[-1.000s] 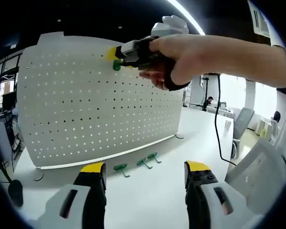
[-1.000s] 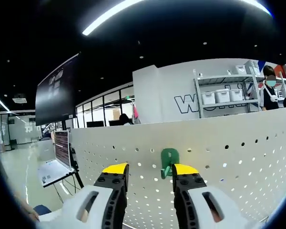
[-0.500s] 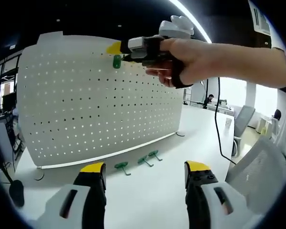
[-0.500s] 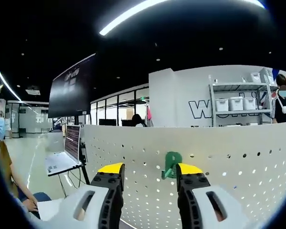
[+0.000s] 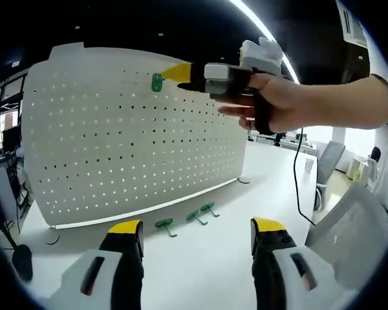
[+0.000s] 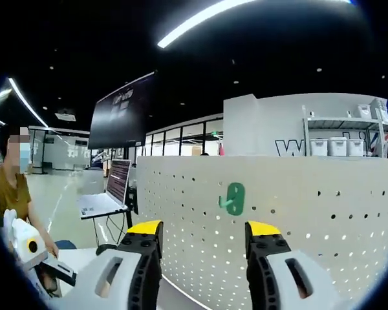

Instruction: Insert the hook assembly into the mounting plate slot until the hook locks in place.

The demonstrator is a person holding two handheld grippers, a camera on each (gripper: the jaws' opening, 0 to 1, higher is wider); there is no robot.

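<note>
- The green plastic hook [image 5: 157, 82] sits seated on the white perforated metal pegboard [image 5: 116, 142], high up near its top edge; in the right gripper view the same hook [image 6: 235, 198] hangs on the board [image 6: 323, 213] with nothing gripping it.
- The right gripper [image 5: 181, 73], held in a person's hand [image 5: 278, 106], hovers just to the right of that hook in the left gripper view, its yellow tips apart from the green plastic.
- From its own camera, the right gripper [image 6: 205, 227] shows both yellow-tipped jaws spread wide, released, with the hook standing in the gap beyond them and untouched.
- The left gripper [image 5: 197, 226] is low and near, over the white tabletop [image 5: 200, 271]; its jaws are spread apart and grasp nothing.
- Three more small green hooks lie loose on the table near the foot of the pegboard: a left one [image 5: 164, 227], a middle one [image 5: 195, 219] and a right one [image 5: 209, 210], side by side in a short row.
- A black cable [image 5: 296, 168] drops from the hand towards the table on the right.
- Far left in the right gripper view, a seated person in a mustard top [image 6: 13, 200], an open laptop [image 6: 107, 197] beyond.
</note>
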